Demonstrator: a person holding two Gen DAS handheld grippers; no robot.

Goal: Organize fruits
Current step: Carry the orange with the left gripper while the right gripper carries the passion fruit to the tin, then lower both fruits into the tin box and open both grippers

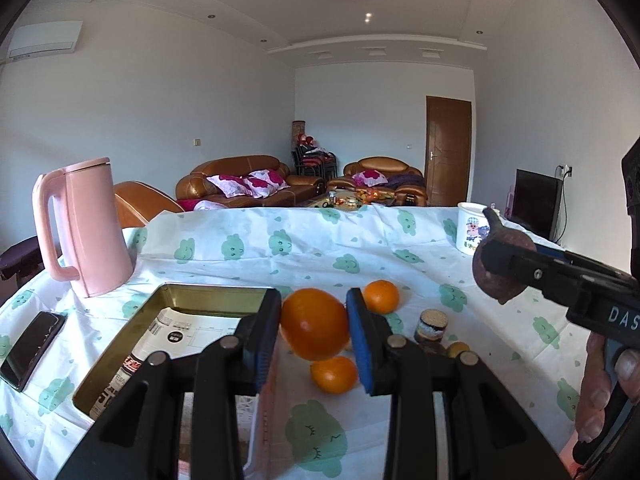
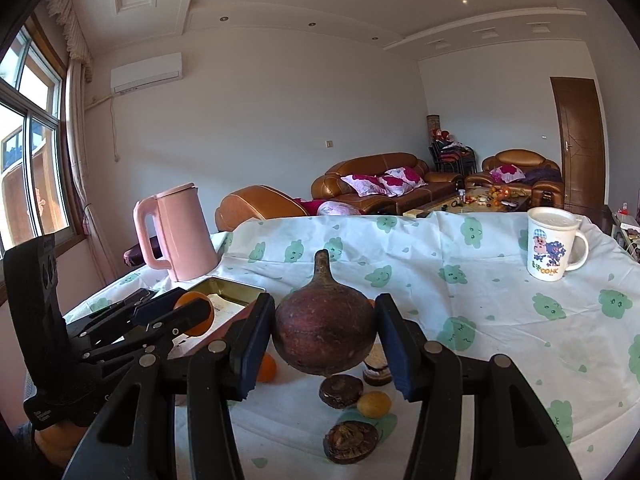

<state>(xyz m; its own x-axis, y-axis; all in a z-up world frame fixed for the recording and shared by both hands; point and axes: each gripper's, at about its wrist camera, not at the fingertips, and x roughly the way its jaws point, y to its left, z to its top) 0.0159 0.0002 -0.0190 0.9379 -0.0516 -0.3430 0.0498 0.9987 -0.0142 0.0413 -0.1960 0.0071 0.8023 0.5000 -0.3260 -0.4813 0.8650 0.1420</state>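
Observation:
My left gripper point(image 1: 314, 330) is shut on a large orange point(image 1: 314, 326) and holds it above the table, just right of a gold metal tin point(image 1: 120, 364). Two smaller oranges point(image 1: 381, 296) point(image 1: 334, 374) lie on the cloth beyond it. My right gripper point(image 2: 324, 336) is shut on a dark brown pointed fruit point(image 2: 324, 332), lifted above the table. In the left wrist view it point(image 1: 502, 264) hangs at the right. Below it lie two dark round fruits point(image 2: 341, 391) point(image 2: 351, 442) and a small yellow fruit point(image 2: 374, 404).
A pink kettle point(image 1: 86, 228) stands at the table's back left, and a phone point(image 1: 32, 348) lies at the left edge. A cartoon mug point(image 2: 554, 244) stands back right. A small jar point(image 1: 431, 326) sits among the fruits. The tablecloth point(image 2: 480, 280) has green prints.

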